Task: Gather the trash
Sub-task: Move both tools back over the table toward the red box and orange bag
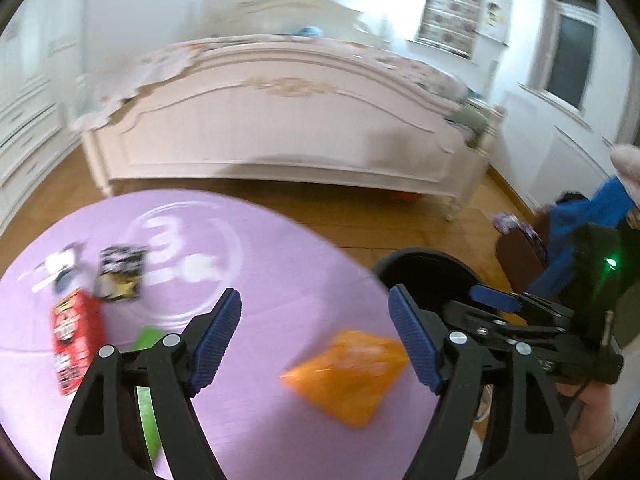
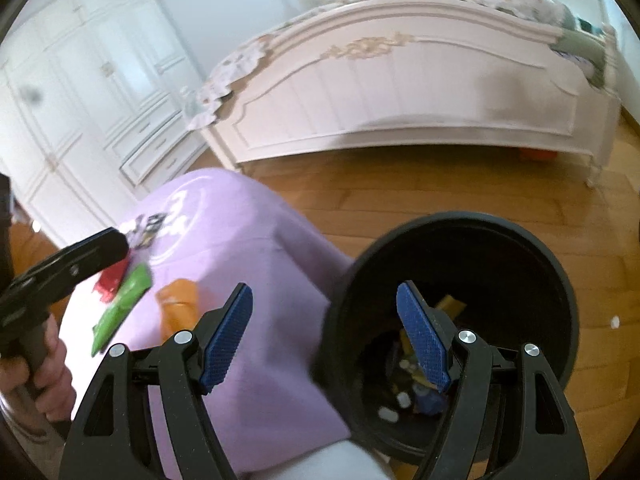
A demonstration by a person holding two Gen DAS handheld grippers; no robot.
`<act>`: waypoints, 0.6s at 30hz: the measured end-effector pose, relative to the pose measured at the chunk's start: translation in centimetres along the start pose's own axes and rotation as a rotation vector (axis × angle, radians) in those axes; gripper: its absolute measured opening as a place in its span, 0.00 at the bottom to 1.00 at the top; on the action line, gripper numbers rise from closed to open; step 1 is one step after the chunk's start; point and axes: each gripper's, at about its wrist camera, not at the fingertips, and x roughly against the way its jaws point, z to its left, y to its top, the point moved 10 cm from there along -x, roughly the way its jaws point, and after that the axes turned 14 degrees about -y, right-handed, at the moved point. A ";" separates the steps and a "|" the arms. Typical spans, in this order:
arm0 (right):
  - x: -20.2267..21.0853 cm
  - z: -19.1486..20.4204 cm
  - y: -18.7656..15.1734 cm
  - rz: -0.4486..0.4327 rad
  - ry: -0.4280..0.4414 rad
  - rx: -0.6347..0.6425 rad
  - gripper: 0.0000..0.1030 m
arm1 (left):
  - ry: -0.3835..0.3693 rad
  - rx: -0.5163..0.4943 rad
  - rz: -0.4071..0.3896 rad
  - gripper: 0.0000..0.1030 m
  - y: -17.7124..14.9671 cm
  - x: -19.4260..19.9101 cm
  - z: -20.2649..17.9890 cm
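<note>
Trash collection partly done, several wrappers left on the table

Wrappers remain scattered on the purple-covered table (image 1: 280,280): an orange packet (image 1: 348,376) nearest the edge, a green wrapper (image 2: 124,304), a red carton (image 1: 76,340) and a black-and-white packet (image 1: 120,272) farther back, with a blurred white item beside it. The left hand-held gripper (image 1: 316,340) hangs above the table with fingers spread wide, holding nothing, the orange packet showing between them. The right hand-held gripper (image 2: 326,336) is likewise spread and empty, poised over the rim of the black trash bin (image 2: 568,320) standing on the wooden floor just beside the table. Several discarded pieces already lie in the bin's bottom, so I judge the job roughly midway; the orange packet looks the likeliest next pick.
</note>
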 end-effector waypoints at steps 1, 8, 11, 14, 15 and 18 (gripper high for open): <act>0.1 0.8 0.0 -0.001 0.005 0.016 0.72 | 0.013 0.018 -0.006 0.74 -0.2 0.6 1.0; -0.1 5.2 0.0 0.001 0.042 0.096 0.73 | 0.120 0.167 -0.045 0.74 -1.6 4.5 8.7; -0.4 6.9 -0.2 0.004 0.056 0.122 0.77 | 0.162 0.198 -0.060 0.74 -2.3 5.9 10.7; -0.7 8.3 -0.5 0.009 0.064 0.151 0.77 | 0.194 0.234 -0.066 0.74 -3.2 7.1 12.8; -0.8 8.7 -0.6 0.010 0.066 0.161 0.77 | 0.199 0.243 -0.066 0.74 -3.4 7.3 13.5; -1.0 9.8 -0.8 0.011 0.059 0.195 0.77 | 0.215 0.276 -0.053 0.74 -4.1 7.6 15.3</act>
